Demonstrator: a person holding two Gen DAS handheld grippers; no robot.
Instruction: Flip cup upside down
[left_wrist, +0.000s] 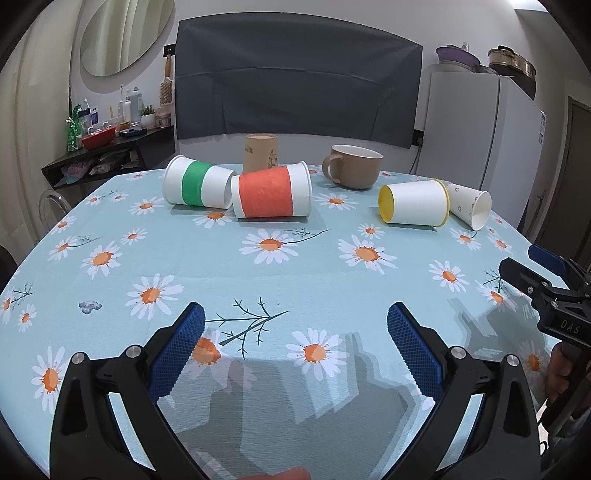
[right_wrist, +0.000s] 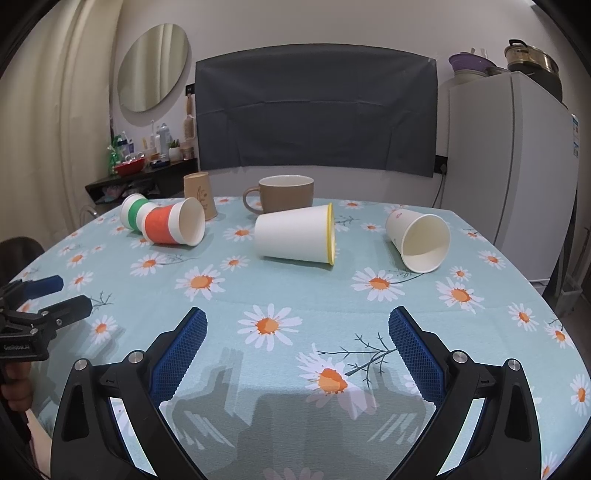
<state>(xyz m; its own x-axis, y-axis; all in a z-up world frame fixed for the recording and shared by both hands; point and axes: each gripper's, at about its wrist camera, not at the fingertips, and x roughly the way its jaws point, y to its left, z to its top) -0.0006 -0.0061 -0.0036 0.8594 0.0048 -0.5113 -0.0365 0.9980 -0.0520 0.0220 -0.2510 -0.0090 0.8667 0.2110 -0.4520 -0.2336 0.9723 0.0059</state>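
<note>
Your left tool (left_wrist: 295, 332): spread, empty | your right tool (right_wrist: 297, 334): spread, empty | yellow-rimmed white paper cup (right_wrist: 295, 239): on its side on daisy-print bench (right_wrist: 258, 288)

Daisy-print tablecloth (left_wrist: 295, 254) covers table; four paper cups on sides; brown mug (left_wrist: 352, 166), tan cup (left_wrist: 260, 152) upright.

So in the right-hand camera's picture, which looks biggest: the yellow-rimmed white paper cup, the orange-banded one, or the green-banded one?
Largest to smallest:
1. Yellow-rimmed white paper cup
2. Orange-banded white paper cup
3. Green-banded white paper cup, partly hidden and farthest, so true sizes may match.
</note>
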